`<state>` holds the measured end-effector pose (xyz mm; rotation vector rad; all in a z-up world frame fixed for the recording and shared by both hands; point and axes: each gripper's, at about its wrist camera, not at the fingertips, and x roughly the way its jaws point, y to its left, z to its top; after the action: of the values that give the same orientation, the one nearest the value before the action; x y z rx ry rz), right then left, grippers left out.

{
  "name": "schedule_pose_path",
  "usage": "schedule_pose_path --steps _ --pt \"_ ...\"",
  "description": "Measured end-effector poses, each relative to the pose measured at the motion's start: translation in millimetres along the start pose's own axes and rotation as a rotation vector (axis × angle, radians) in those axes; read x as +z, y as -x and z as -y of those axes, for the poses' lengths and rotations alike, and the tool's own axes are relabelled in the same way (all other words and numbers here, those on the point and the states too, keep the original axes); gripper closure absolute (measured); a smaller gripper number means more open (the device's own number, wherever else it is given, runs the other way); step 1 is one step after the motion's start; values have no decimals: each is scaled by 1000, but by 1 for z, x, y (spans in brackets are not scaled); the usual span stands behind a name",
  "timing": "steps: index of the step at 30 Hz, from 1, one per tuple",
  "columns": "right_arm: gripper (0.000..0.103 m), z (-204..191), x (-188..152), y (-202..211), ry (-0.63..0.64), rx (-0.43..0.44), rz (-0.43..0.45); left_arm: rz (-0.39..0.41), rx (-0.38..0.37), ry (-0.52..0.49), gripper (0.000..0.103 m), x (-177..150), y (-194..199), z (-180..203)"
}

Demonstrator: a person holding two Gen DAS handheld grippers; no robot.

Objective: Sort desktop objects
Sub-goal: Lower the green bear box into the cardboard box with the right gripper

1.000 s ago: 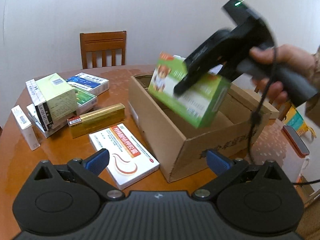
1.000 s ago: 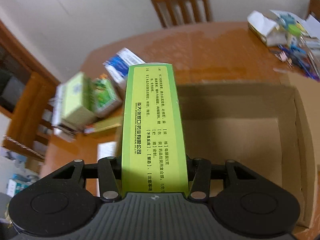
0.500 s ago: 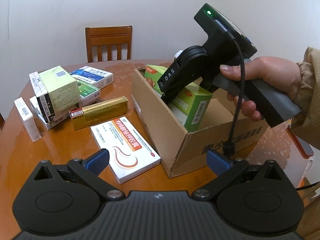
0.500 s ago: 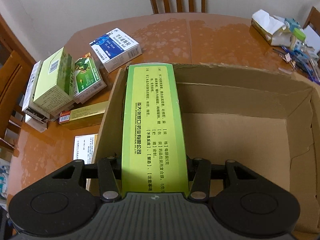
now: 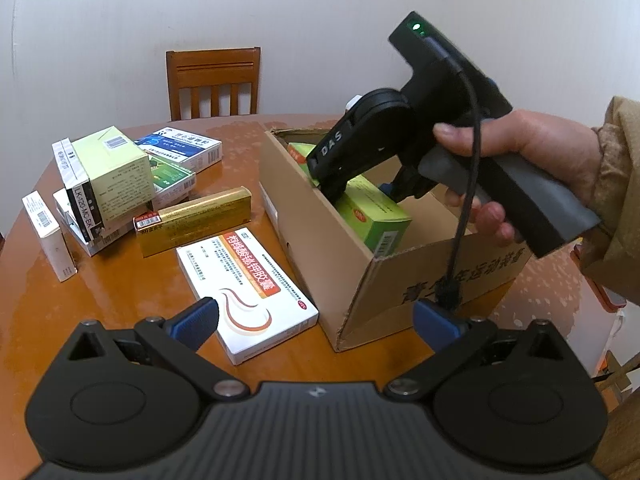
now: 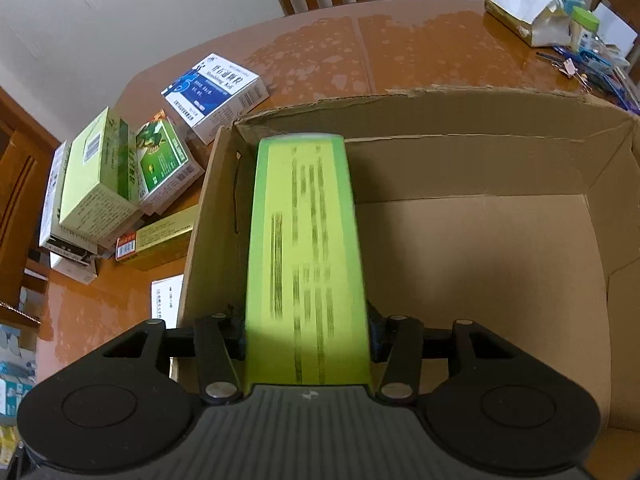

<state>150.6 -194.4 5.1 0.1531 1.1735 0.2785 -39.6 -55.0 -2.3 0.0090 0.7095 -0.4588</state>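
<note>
My right gripper is shut on a green box and holds it low inside the open cardboard box, against its left wall. In the left wrist view the green box sits in the cardboard box with the right gripper on it. My left gripper is open and empty, above the table in front of the cardboard box. A white and orange flat box lies just beyond its left finger.
A gold box, a pale green box, a blue and white box and several small boxes lie left of the cardboard box. A wooden chair stands behind the table. Tissues and clutter sit at the far right.
My right gripper has lowered the green box from above the cardboard box down into it, along the left wall. The left gripper has stayed open and nearly still.
</note>
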Motion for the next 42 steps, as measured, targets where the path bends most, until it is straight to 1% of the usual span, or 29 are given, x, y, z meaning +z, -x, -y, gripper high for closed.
schedule_pose_path --steps 4,8,12,13,15,19,25,32,40,42 --pt "45 3 0 11 -12 18 15 -1 2 -1 0 1 -1 -2" --pt "45 9 0 24 -49 56 35 1 0 -3 0 1 -1 -3" --pt "43 13 0 33 -57 39 57 -1 -3 -5 0 2 -2 -3" --pt "40 13 0 34 -56 41 52 -2 -4 -5 0 2 -2 -3" --pt "38 13 1 31 -49 33 42 -2 -5 -8 0 2 -3 -3" --pt "38 16 -1 28 -51 33 32 0 -4 -14 0 3 -3 -2" --pt "38 28 0 23 -88 31 16 -3 4 -6 0 2 -3 -4" --pt "38 43 -2 16 -157 67 -20 -5 3 -10 0 1 -4 -3" --pt "38 54 -2 15 -192 45 -9 -8 4 -12 0 2 -7 -3" --pt "34 56 -1 16 -195 25 0 -6 2 -14 0 2 -7 -3"
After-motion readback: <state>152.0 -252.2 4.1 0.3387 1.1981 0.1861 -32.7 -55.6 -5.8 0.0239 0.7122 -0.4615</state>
